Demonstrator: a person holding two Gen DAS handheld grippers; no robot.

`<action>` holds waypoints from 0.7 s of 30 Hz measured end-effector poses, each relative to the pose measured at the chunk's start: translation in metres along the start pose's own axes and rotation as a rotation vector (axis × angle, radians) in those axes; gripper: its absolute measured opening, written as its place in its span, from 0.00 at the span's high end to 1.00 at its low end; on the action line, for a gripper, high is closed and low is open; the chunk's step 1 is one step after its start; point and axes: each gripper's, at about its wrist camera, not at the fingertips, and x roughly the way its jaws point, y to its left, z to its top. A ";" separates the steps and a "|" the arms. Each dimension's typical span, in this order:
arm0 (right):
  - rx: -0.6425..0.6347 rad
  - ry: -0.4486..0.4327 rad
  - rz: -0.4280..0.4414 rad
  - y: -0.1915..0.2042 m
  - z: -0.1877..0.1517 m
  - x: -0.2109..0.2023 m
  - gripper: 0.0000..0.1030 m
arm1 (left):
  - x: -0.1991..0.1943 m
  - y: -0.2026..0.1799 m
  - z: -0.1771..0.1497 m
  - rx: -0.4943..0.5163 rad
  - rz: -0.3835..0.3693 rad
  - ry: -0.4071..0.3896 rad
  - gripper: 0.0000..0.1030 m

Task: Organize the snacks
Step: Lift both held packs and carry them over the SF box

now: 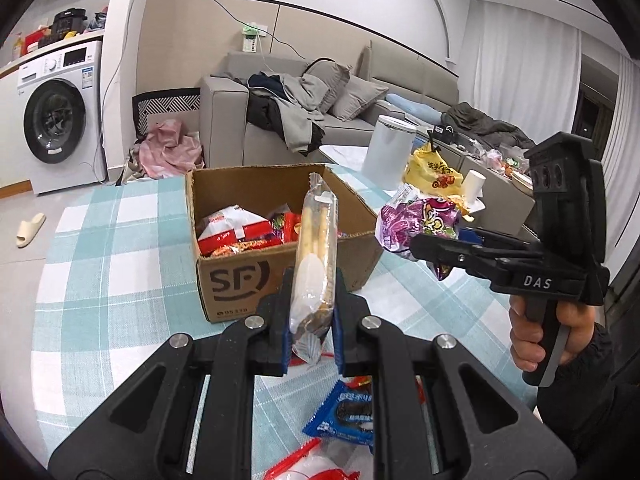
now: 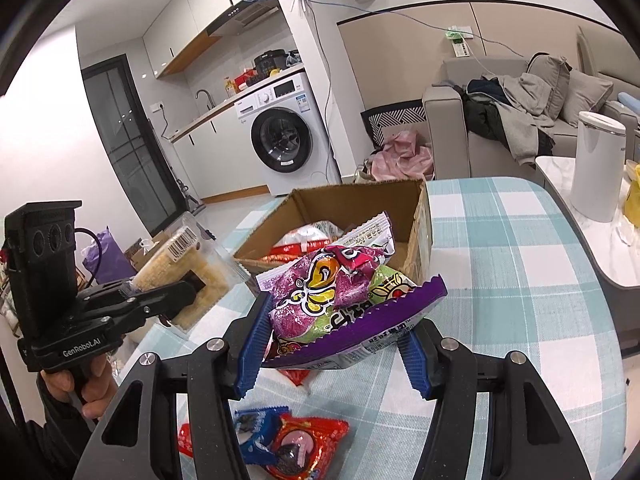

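An open SF cardboard box (image 1: 240,280) (image 2: 352,200) with several snack packs inside stands on the checked tablecloth. My left gripper (image 1: 311,300) is shut on a clear pack of biscuit sticks (image 1: 316,248), held upright just in front of the box; the gripper (image 2: 160,300) and the pack (image 2: 188,264) also show in the right wrist view. My right gripper (image 2: 332,344) is shut on a purple snack bag (image 2: 340,300), held above the table near the box; the gripper (image 1: 416,246) and the bag (image 1: 416,216) also show in the left wrist view, right of the box.
A blue cookie pack (image 1: 344,420) (image 2: 256,432) and red packs (image 2: 304,444) lie on the teal checked tablecloth (image 1: 120,260) below the grippers. A white bin (image 1: 388,148), yellow bag (image 1: 432,172) and paper cup (image 1: 474,184) stand beyond. Sofa and washing machine behind.
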 end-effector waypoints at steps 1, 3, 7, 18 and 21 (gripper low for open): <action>-0.003 -0.002 -0.001 0.001 0.002 0.001 0.42 | 0.001 -0.001 0.002 0.002 0.008 -0.002 0.88; -0.007 -0.004 -0.004 0.004 0.005 0.002 0.42 | 0.005 0.000 0.006 0.001 0.016 -0.005 0.88; -0.008 -0.009 -0.004 0.007 0.012 0.006 0.42 | 0.010 0.001 0.015 -0.004 0.033 -0.015 0.88; 0.002 -0.015 -0.018 0.009 0.026 0.011 0.42 | 0.027 0.008 0.038 -0.017 0.099 -0.038 0.88; 0.000 -0.013 -0.027 0.008 0.031 0.014 0.42 | 0.035 0.010 0.041 -0.015 0.127 -0.038 0.88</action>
